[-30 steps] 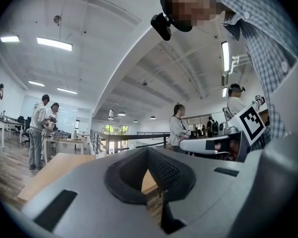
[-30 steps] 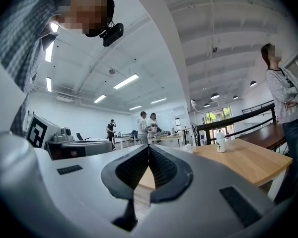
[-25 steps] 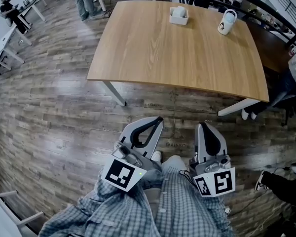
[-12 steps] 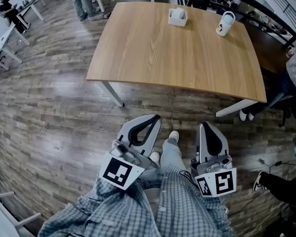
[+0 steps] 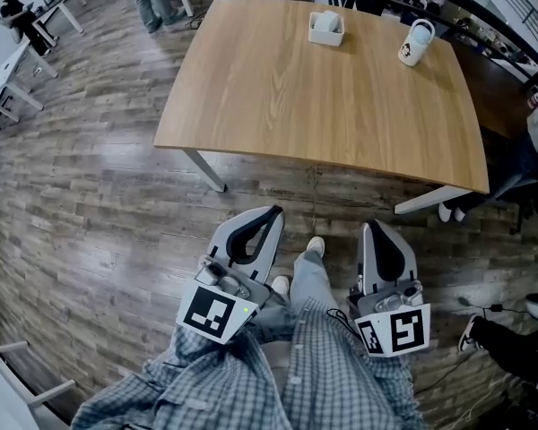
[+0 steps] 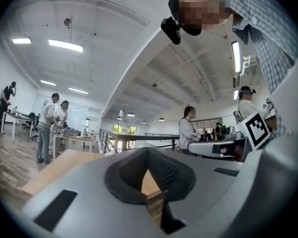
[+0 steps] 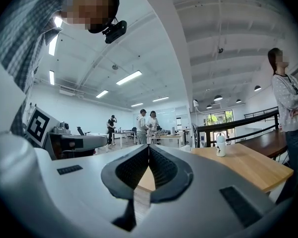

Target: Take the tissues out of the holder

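A wooden table [image 5: 323, 88] stands on grey plank floor [image 5: 90, 204] under ceiling strip lights [image 6: 65, 45].

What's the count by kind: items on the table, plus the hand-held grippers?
tissue holder: 1
white bottle: 1
hand-held gripper: 2, the left hand-held gripper and the right hand-held gripper
Total: 4

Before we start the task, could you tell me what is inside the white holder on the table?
White tissue pokes above the holder; the holder's walls hide everything lower inside.
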### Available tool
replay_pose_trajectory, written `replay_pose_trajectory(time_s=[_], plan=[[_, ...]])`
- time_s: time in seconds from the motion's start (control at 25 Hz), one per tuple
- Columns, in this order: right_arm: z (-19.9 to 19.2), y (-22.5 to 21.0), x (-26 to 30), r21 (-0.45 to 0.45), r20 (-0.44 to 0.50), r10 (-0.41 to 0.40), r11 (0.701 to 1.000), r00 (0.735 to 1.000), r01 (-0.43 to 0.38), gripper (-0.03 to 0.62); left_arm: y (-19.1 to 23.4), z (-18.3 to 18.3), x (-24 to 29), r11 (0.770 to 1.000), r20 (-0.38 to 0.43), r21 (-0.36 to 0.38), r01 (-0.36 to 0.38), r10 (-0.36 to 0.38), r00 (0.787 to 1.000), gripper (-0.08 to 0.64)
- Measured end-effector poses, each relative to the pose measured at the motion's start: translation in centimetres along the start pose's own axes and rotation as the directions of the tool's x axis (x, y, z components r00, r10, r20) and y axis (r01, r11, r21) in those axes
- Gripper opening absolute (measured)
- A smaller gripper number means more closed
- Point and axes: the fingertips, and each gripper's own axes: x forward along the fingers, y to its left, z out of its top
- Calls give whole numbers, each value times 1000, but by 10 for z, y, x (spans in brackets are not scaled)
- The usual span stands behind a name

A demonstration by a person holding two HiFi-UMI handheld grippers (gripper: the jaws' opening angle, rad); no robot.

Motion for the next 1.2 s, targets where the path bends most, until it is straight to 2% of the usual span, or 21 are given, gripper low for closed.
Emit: replay_pose_trajectory(time_s=[0.24,0.6,0.84,1.2], plan=[[-6,-25,20,85,-3,20,996,1000,-19,11,3,-3,29,1000,-11,21,-2,2,1000,6],[-7,-61,62,72,-25,86,994,996,-84,11,13,-5,85,999,-32,23,-30,31,999,6],[2,-96,86,87,-15,98,991,995,-97,11,15,0,118,998,-33,29,-58,59,998,6],[17,-137,107,62,-5,127,990,992,-126,11,30,13,158,991,-18,57,-122,123,992,6]])
